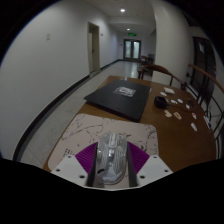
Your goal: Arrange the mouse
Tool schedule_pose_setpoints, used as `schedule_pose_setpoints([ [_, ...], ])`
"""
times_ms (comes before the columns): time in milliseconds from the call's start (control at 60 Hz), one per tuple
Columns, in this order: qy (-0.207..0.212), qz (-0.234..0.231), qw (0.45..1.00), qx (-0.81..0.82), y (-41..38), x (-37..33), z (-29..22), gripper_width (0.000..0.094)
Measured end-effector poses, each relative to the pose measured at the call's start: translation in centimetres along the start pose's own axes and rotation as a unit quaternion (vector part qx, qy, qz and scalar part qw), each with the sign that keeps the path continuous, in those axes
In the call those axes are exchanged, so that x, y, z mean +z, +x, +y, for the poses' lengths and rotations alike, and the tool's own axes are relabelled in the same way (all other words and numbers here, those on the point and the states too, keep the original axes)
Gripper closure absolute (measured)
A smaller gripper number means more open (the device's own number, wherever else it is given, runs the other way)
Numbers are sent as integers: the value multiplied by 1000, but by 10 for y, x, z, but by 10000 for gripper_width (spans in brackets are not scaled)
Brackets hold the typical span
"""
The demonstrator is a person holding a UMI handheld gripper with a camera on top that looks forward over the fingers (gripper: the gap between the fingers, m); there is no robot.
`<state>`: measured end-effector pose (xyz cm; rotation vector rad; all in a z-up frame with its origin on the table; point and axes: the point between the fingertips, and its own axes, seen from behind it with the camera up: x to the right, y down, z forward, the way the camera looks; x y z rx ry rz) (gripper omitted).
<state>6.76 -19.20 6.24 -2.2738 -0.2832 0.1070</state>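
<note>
My gripper (111, 165) holds a grey, translucent computer mouse (110, 160) between its two purple pads (86, 157); both fingers press on its sides. The mouse is carried above a pale patterned mouse pad (90, 128) that lies on the near end of a long wooden table (160, 135). The underside of the mouse is hidden by the fingers.
A large black mat (118, 96) with a small white item on it lies further along the table. Several small white pieces (182, 108) and a dark object (161, 100) lie to the right. A corridor with doors runs beyond, with a dark floor on the left.
</note>
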Motion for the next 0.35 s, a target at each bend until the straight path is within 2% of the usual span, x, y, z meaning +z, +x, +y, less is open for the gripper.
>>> schedule_pose_setpoints([
  [50, -12, -15, 999, -27, -6, -10, 3, 338],
  [117, -14, -40, 998, -50, -11, -31, 3, 101],
  [150, -8, -50, 997, -59, -7, -39, 4, 61],
  [183, -3, -54, 997, -63, -3, -52, 3, 95],
  [350, 20, -73, 996, -54, 40, -105, 13, 90],
])
